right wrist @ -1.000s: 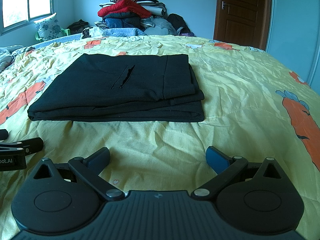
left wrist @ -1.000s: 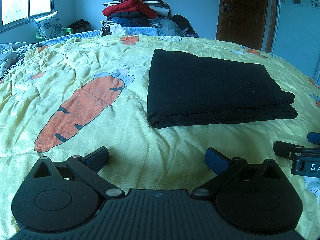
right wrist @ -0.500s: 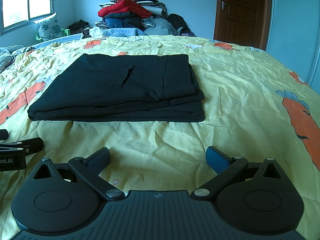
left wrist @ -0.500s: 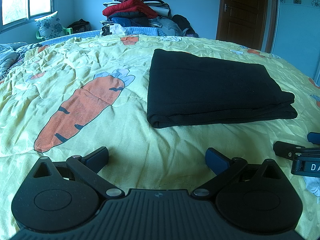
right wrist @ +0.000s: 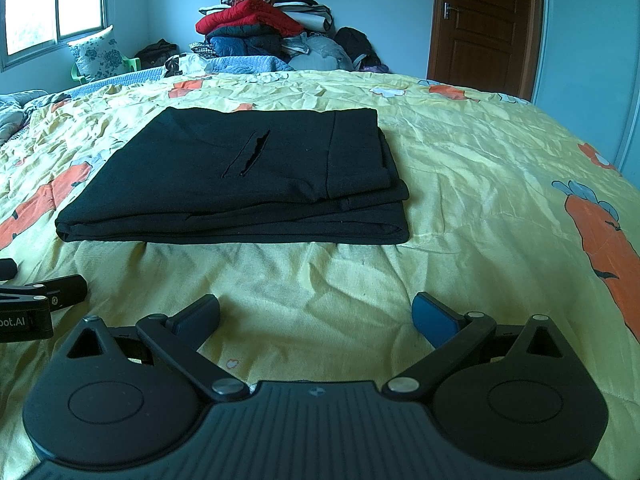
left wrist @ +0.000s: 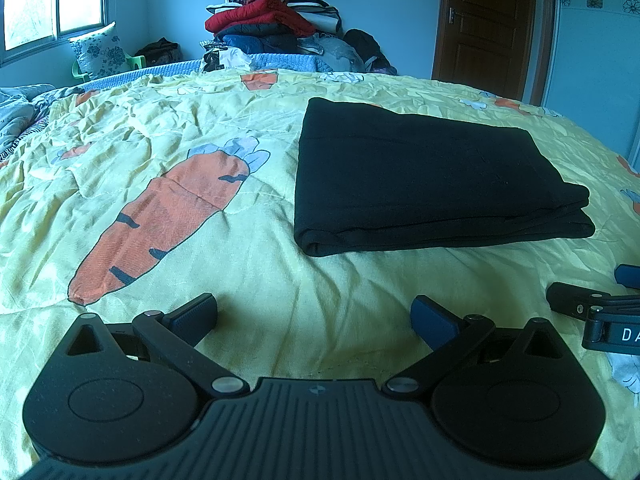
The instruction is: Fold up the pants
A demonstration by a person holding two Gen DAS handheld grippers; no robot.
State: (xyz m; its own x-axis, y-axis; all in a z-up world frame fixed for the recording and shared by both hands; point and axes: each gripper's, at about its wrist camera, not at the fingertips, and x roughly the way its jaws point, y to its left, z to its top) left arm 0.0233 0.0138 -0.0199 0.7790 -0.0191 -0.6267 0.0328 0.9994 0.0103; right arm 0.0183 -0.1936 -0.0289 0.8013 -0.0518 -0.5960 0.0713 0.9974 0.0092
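Note:
Black pants [left wrist: 428, 176] lie folded into a flat rectangle on the yellow carrot-print bedspread [left wrist: 168, 128]. In the right wrist view the pants [right wrist: 240, 184] show a pocket slit on top and stacked layers at the right edge. My left gripper [left wrist: 315, 314] rests open on the bedspread, short of the pants' near left corner, nothing between its fingers. My right gripper [right wrist: 316, 314] is open too, just short of the pants' near edge. Each view catches the other gripper at its side: the right one [left wrist: 592, 308], the left one [right wrist: 40, 296].
A pile of folded clothes and bedding [left wrist: 272, 28] stands beyond the far side of the bed. A brown door [left wrist: 488, 24] is at the back right, a window [left wrist: 52, 0] and a floral pillow [left wrist: 102, 50] at the back left.

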